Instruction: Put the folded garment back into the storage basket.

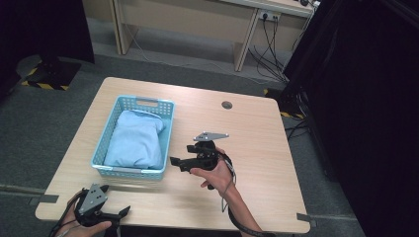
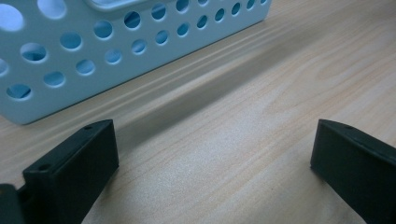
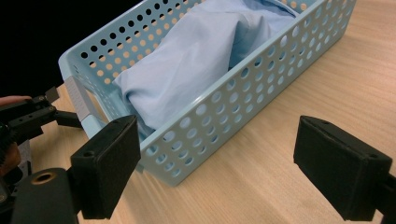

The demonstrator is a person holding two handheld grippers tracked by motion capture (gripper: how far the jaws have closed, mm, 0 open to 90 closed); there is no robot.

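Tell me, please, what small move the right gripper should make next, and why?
Probably ease the right gripper forward and up over the basket wall, toward the light blue cloth. Its jaws stand wide open and hold nothing, the cloth lies bunched inside the basket, and the wall stands between them.

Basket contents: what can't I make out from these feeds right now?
- Anything under the light blue cloth in the basket: the cloth covers the bottom, high view and right gripper view.
- Basket interior, left gripper view: its perforated wall blocks it and the top edge cuts it off.
- Left gripper jaws, high view: too small; open in its own view.
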